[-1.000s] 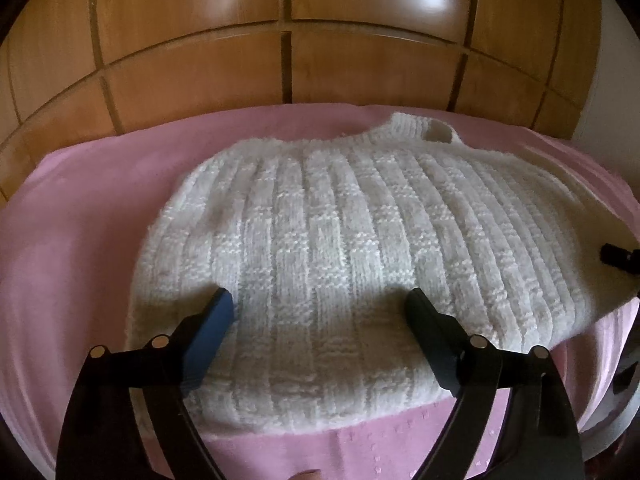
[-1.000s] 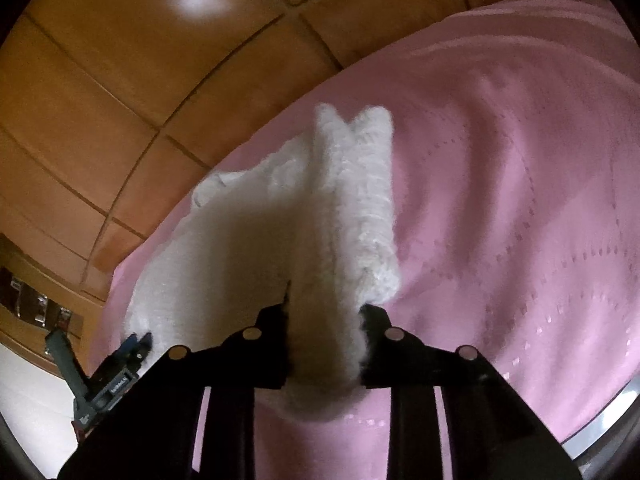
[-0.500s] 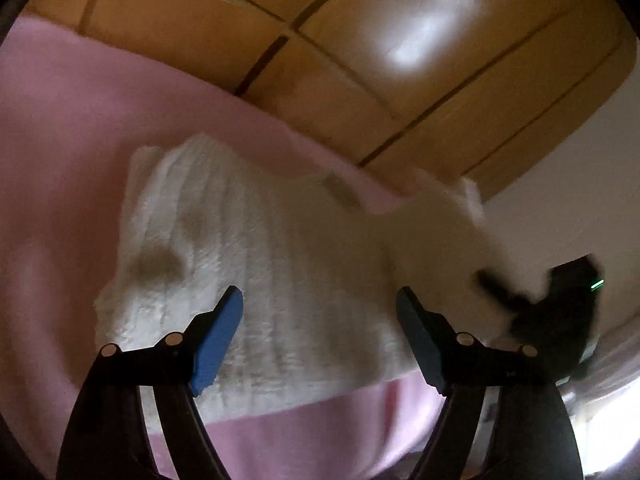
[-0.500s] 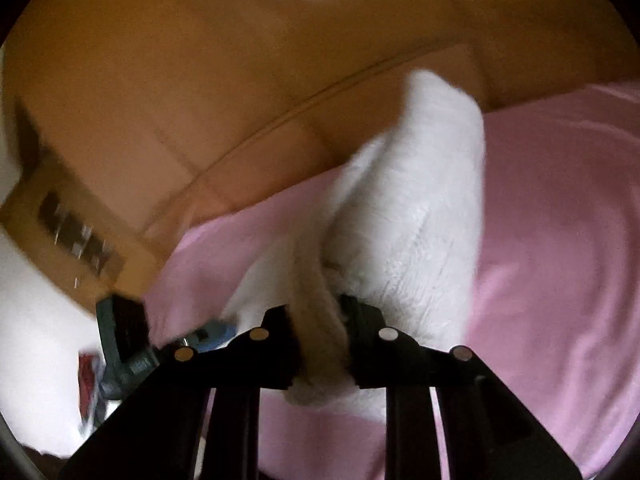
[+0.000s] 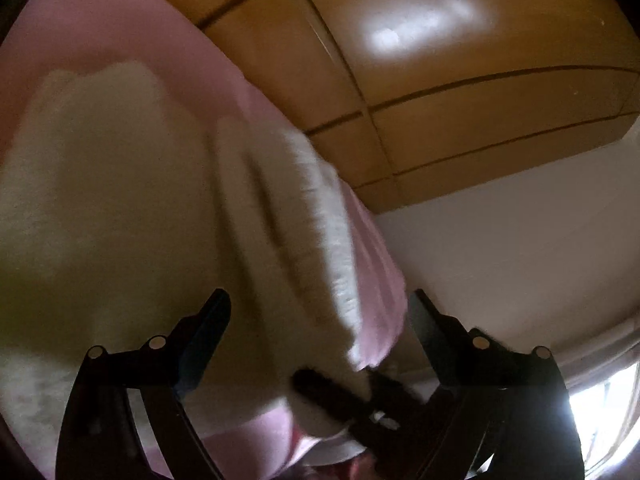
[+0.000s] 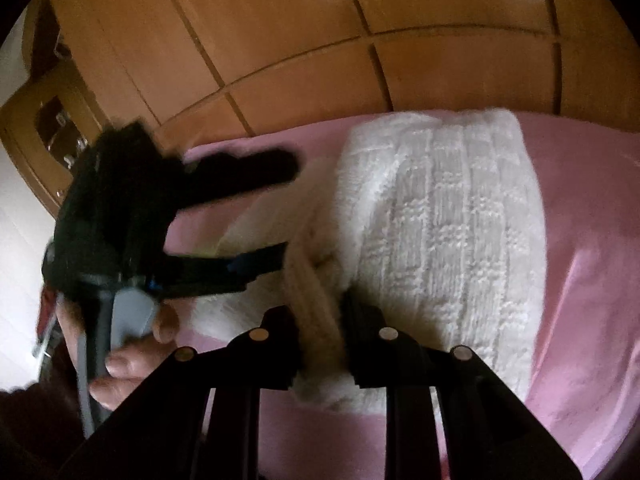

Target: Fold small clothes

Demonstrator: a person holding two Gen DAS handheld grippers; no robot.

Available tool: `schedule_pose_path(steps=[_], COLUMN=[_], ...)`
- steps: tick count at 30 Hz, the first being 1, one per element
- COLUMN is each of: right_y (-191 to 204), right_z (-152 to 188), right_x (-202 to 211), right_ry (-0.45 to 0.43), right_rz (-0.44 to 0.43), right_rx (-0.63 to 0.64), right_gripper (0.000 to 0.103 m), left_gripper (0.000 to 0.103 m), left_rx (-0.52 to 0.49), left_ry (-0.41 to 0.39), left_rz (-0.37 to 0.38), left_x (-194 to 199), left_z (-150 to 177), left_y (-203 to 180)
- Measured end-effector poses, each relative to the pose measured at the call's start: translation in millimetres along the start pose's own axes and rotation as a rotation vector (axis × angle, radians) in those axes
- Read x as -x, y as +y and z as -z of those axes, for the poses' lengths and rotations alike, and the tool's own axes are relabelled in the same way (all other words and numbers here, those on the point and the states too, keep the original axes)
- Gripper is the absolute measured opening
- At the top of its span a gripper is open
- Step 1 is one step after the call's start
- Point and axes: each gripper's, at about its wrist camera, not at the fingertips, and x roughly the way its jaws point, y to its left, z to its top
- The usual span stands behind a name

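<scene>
- The white ribbed knit sweater (image 6: pixel 436 240) lies on the pink bedsheet (image 6: pixel 592 216), one side lifted and doubled over so that the ribs run away from you towards the wooden wardrobe (image 6: pixel 320 40).
- Your right gripper (image 6: pixel 320 340) has its jaws pressed together on a bunched edge of the knit at the near end; the folded panel stretches straight ahead of it and slightly to its right.
- Your left gripper (image 6: pixel 280 216) hangs over the flat part on the left with jaws spread, empty, the sweater under and ahead of it, though whether it touches is hard to say.
- In the left wrist view the picture is blurred, yet the raised fold (image 5: pixel 320 232) shows just right of centre, between the open fingers.
- Judged from this, the right hand is nearer the fold line, so the next lay-down across the long axis is its move; mind the edge slipping.
</scene>
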Motion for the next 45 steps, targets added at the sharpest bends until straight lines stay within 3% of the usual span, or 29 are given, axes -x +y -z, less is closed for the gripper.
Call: schedule_pose_path(steps=[2,3,4,5,6,7,8,11,14,15,17,21,24,29,33,37,39,40,42,45], right_y=[1,-1,-1,-6,-10,-21,-21,-75,-112,-118,-117,-73,-45,-7,12,13,11,19,14,3], right_z=[-1,1,1,1,1,1,1,5,9,10,12,-3,-8,-16,-7,-4,-7,-17,-17,-33], right_x=[-1,2,4,15,22,33,33,61,52,44,32,22,12,-26,-46,-52,-49,-52,-32,-6], right_ry=[-0.003,-0.006,-0.007,-0.016,-0.03,-0.056,-0.056,-0.136,-0.102,-0.074,-0.039,-0.063,-0.063,-0.009,0.02,0.033,0.049,0.053,0.034,-0.034], right_rz=[-0.011,-0.025,-0.048,-0.119,-0.133,-0.142,-0.142,-0.068,0.048,0.076,0.083,0.051,0.051,0.019,0.048,0.081,0.07,0.044,0.003,0.002], right_rx=[0.018,0.024,0.027,0.009,0.003,-0.018,-0.018,-0.158,-0.258,-0.264,-0.262,-0.147,-0.066,-0.022,0.063,0.093,0.089,0.091,0.098,0.082], right_gripper=[0.027,0.035,0.05,0.053,0.055,0.059,0.06,0.063,0.06,0.053,0.051,0.043,0.043,0.044,0.044,0.045,0.049,0.06,0.069,0.069], left_gripper=[0.089,0.089,0.088,0.08,0.072,0.056,0.047,0.033,0.021,0.02,0.019,0.019,0.019,0.019,0.019,0.025,0.038,0.045,0.046,0.046], left_rx=[-0.007,-0.018,-0.03,-0.044,-0.054,-0.071,-0.098,-0.169,-0.242,-0.268,-0.333,-0.447,-0.476,-0.395,-0.303,-0.321,-0.322,-0.328,-0.356,-0.398], left_ry=[0.023,0.034,0.045,0.059,0.069,0.078,0.086,0.076,0.039,0.016,-0.034,-0.115,-0.16,-0.185,-0.184,-0.2,-0.228,-0.264,-0.315,-0.357], left_rz=[-0.043,-0.078,-0.117,-0.16,-0.188,-0.23,-0.267,-0.29,-0.328,-0.337,-0.343,-0.387,-0.428,-0.548,-0.634,-0.688,-0.723,-0.757,-0.754,-0.74], left_x=[-15,-23,-31,-39,-45,-50,-54,-60,-58,-53,-41,-12,14,45,48,47,51,55,65,68], left_z=[-6,-9,-11,-13,-15,-17,-20,-26,-26,-26,-23,-23,-26,-28,-27,-20,-17,-17,-13,-7], left_y=[-8,-11,-13,-16,-17,-18,-21,-27,-39,-42,-55,-74,-73,-23,19,17,6,-2,-16,-37])
